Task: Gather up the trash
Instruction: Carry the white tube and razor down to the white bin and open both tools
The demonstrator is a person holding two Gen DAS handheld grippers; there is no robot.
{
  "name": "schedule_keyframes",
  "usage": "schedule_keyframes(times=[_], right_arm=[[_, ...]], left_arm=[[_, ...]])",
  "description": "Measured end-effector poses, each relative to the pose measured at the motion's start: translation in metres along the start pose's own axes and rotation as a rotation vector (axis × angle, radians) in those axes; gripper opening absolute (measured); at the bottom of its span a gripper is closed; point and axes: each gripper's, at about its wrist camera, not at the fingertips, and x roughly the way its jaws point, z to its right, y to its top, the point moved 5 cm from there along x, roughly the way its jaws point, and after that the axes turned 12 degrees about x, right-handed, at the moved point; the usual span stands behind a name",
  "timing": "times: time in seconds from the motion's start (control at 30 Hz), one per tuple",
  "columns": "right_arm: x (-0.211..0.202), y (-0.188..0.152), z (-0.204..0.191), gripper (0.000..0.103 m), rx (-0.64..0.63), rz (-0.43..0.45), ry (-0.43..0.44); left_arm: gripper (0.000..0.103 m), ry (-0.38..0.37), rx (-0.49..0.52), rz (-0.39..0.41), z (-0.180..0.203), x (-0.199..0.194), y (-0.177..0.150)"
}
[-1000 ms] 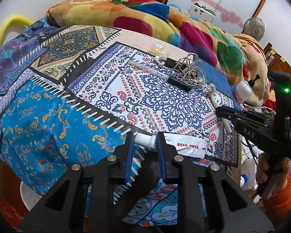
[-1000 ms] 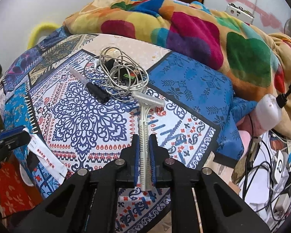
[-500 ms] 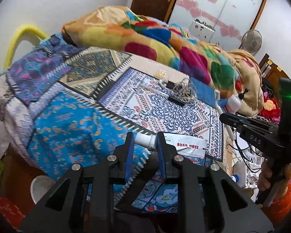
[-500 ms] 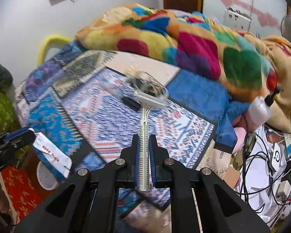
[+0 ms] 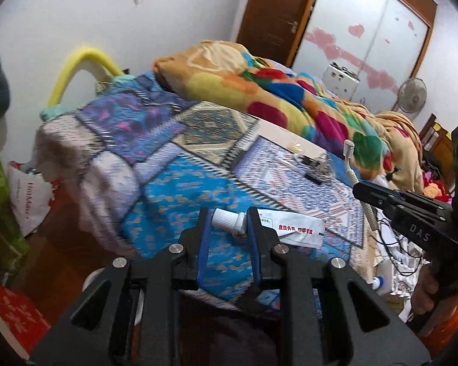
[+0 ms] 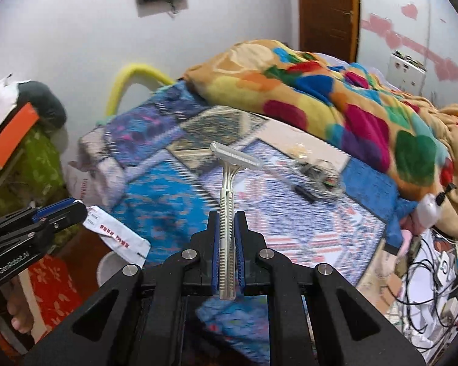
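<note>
My left gripper [image 5: 229, 222] is shut on the neck of a white ointment tube [image 5: 290, 230] with red print, its cap sticking out to the left. It hangs in the air in front of the bed's edge. In the right wrist view the tube [image 6: 119, 238] dangles from the left gripper [image 6: 73, 210] at the lower left. My right gripper [image 6: 227, 222] is shut on the handle of a pale disposable razor [image 6: 229, 170], head up and away from me. In the left wrist view the right gripper [image 5: 363, 189] and the razor [image 5: 349, 158] appear at the right, above the bed.
The bed carries a patterned blue cover [image 5: 180, 189] and a bright multicoloured blanket [image 5: 259, 91]. A tangle of cable and a small black object [image 6: 317, 180] lie on the cover. On the floor I see a white bag [image 5: 27, 198], a white bowl [image 6: 107, 268] and cables [image 6: 436, 274].
Both grippers have risen and drawn back from the bed, which now looks smaller and farther off. The tube and the razor stay gripped as before.
</note>
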Motion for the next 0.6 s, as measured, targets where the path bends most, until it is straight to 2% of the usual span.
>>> schedule_keyframes(times=[0.27, 0.6], right_arm=[[0.012, -0.016, -0.071, 0.009, -0.072, -0.031, 0.070], [0.045, -0.044, -0.144, 0.009, -0.153, -0.125, 0.146]], left_arm=[[0.023, 0.102, -0.028, -0.001, -0.059, -0.034, -0.032], [0.023, 0.184, -0.121, -0.048, -0.132, -0.044, -0.081]])
